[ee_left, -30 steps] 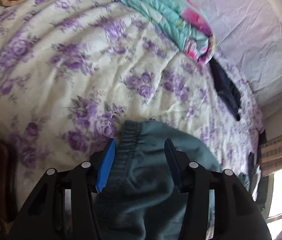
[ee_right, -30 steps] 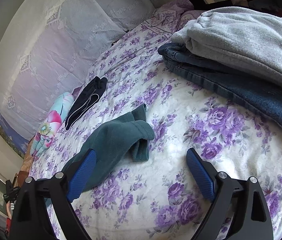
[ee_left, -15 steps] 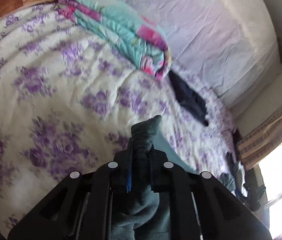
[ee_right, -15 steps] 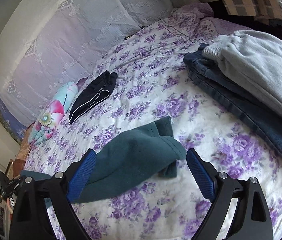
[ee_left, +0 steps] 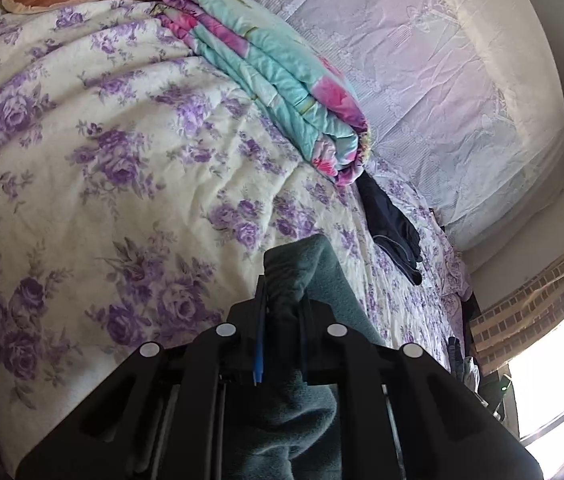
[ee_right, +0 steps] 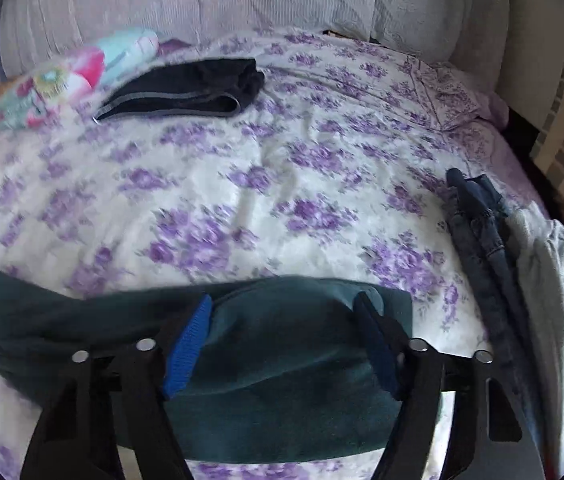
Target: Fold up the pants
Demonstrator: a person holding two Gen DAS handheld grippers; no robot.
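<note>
We see a bedspread (ee_right: 282, 184) printed with purple roses on cream filling most of both views. On it, across the lower half of the right wrist view, lie the teal pants (ee_right: 282, 360), a thick, soft, fleece-like fabric that runs from the left edge to right of centre, where it ends in a rounded fold; this view is somewhat blurred. In the left wrist view the same teal pants (ee_left: 309, 280) rise in a bunched ridge at lower centre, one end sticking up past the fingertips.

At the right edge of the right wrist view we find a stack of folded jeans (ee_right: 481, 232) with a grey garment (ee_right: 553, 288) on top. A folded turquoise and pink quilt (ee_left: 282, 80) lies at upper centre of the left wrist view, with a dark garment (ee_left: 393, 224) just below its end.

The left gripper (ee_left: 282, 308) is pressed together, pinching the pants' bunched end. The right gripper (ee_right: 285, 312) has just been closing; its blue pads (ee_right: 186, 344) straddle the rounded fold, with cloth between them, though we cannot tell whether they press on it.
</note>
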